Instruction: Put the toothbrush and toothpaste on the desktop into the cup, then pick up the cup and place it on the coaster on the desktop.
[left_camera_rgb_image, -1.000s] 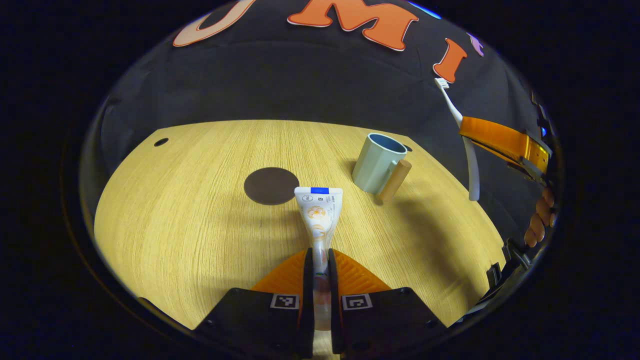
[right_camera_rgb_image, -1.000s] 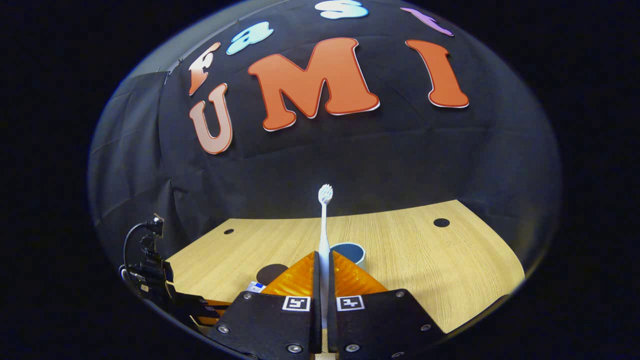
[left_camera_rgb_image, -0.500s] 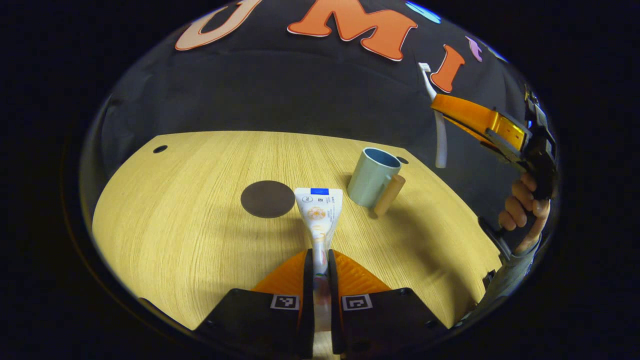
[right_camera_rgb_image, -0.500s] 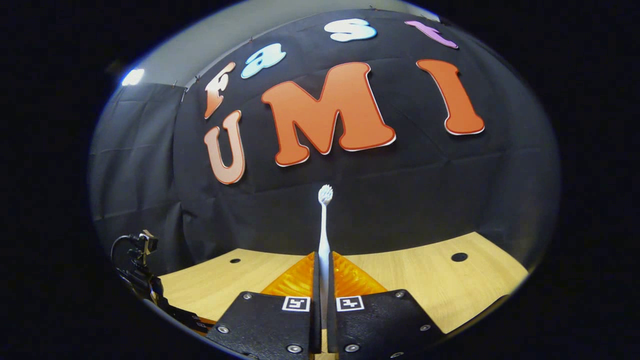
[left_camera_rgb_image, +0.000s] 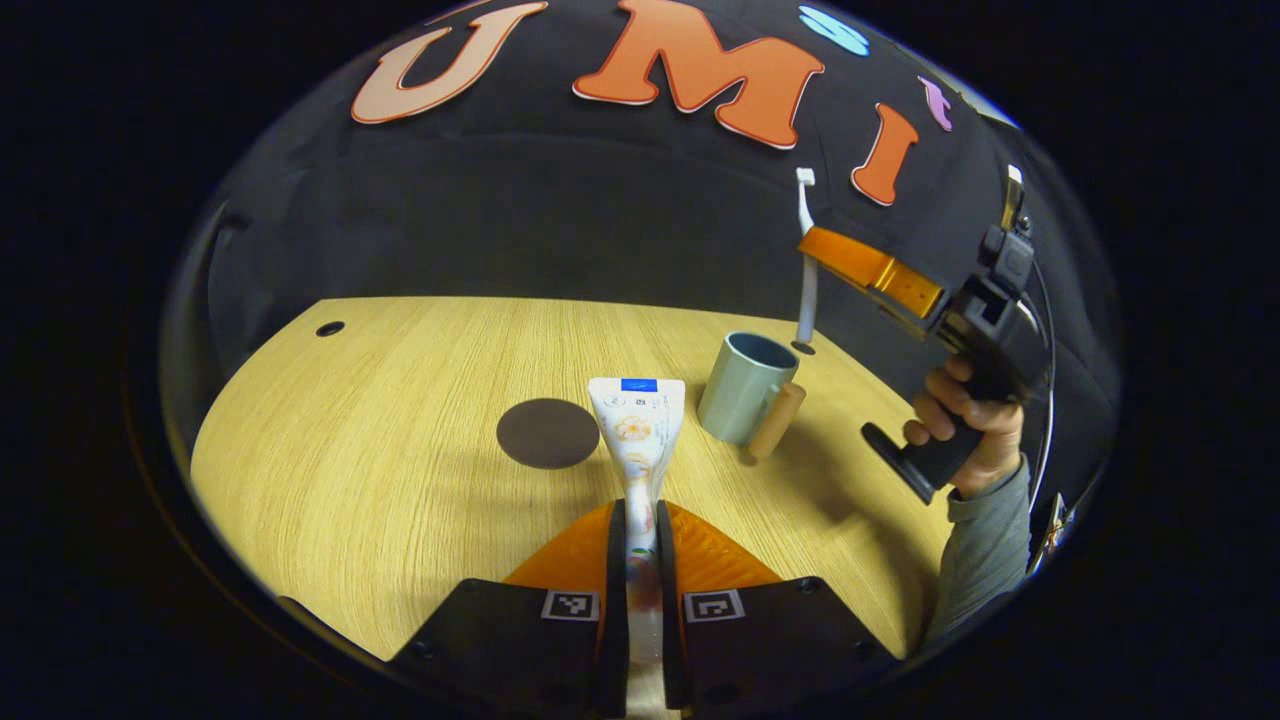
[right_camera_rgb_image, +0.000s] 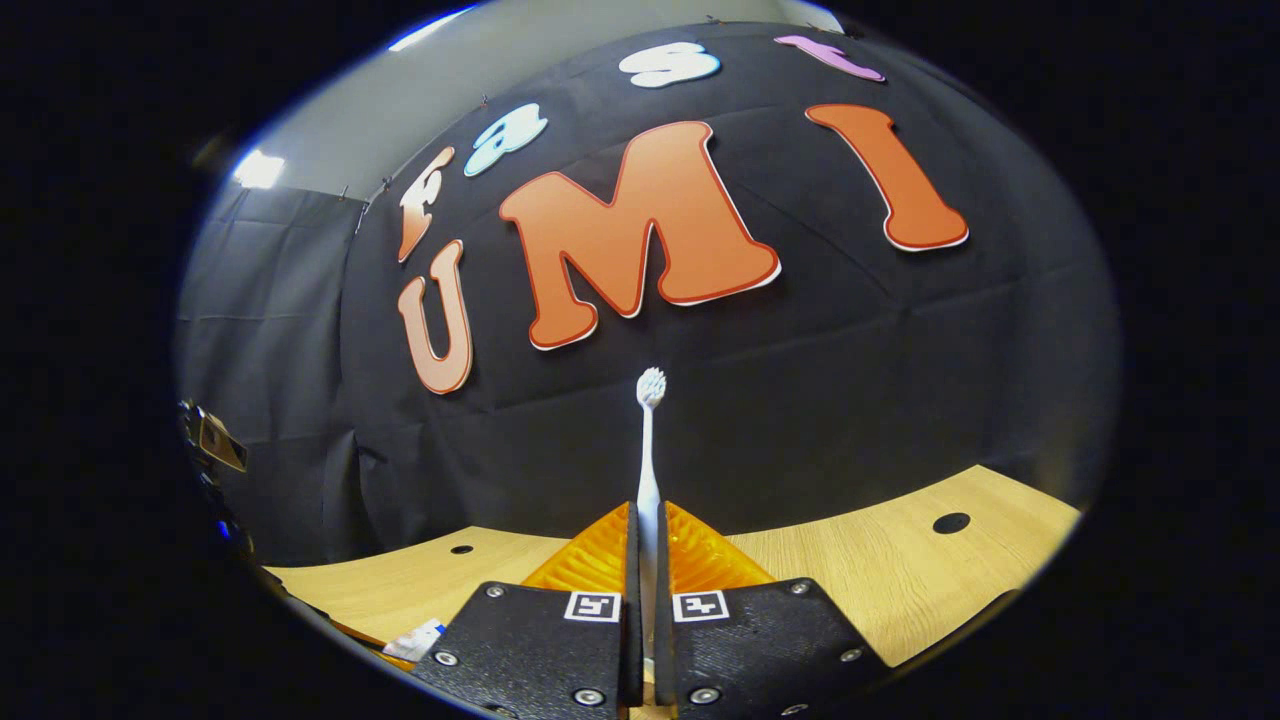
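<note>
My left gripper (left_camera_rgb_image: 640, 530) is shut on a white toothpaste tube (left_camera_rgb_image: 638, 420), held low over the wooden desktop (left_camera_rgb_image: 380, 420) with its blue-tipped end pointing away. Beyond and right of the tube stands a pale green cup (left_camera_rgb_image: 742, 385) with a wooden handle. A dark round coaster (left_camera_rgb_image: 548, 433) lies left of the tube's end. In the left gripper view my right gripper (left_camera_rgb_image: 815, 248) holds a white toothbrush (left_camera_rgb_image: 805, 260) upright, its lower end just above the cup's far rim. In the right gripper view the right gripper (right_camera_rgb_image: 647, 530) is shut on the toothbrush (right_camera_rgb_image: 649, 440), bristles up.
A hand and grey sleeve (left_camera_rgb_image: 975, 470) hold the right gripper at the desktop's right side. Small dark holes (left_camera_rgb_image: 329, 328) mark the desktop's far corners. The toothpaste's end (right_camera_rgb_image: 420, 638) peeks in at the lower left of the right gripper view.
The right gripper has carried the toothbrush leftward from beyond the desk's right edge to above the cup and turned it upright. The left gripper with the toothpaste has hardly moved.
</note>
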